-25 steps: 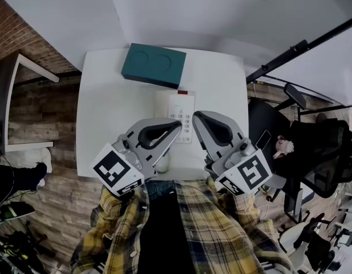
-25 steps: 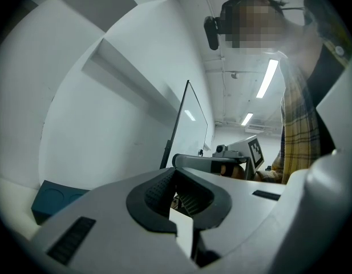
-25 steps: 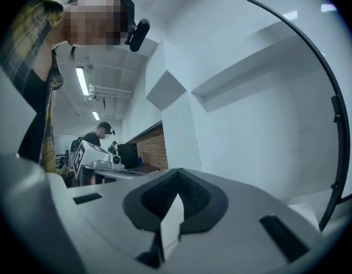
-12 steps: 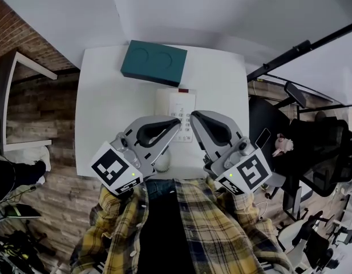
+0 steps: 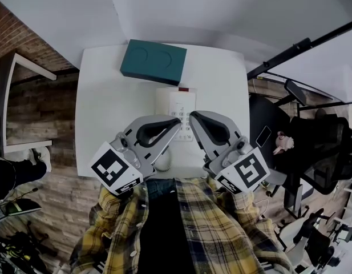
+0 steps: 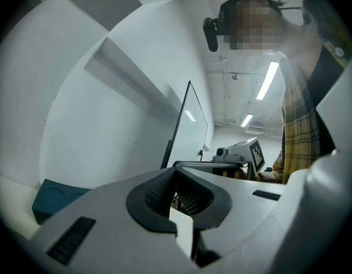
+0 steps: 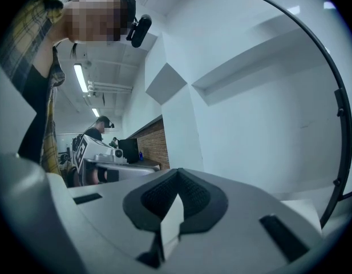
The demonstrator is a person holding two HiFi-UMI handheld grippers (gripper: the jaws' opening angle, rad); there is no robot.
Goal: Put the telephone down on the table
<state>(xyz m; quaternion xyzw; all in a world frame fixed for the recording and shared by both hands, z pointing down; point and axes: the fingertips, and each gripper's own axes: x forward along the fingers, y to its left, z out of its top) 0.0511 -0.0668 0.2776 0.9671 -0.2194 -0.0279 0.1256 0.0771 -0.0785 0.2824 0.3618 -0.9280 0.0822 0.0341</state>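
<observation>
Telephone (image 5: 179, 103) on table (image 5: 107, 107), at tips of left tongs (image 5: 177, 123), right tongs (image 5: 194, 117)

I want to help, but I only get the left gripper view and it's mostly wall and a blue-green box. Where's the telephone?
Observer: In the head view, the telephone lies flat near the middle of the white table.
Operator: Is the other gripper holding anything?
Observer: No. The right gripper has its jaws together with nothing between them.
Operator: Is that box close to the telephone?
Observer: Yes. The teal box sits at the table's far edge, just behind the telephone. I can't tell whether they touch.
</observation>
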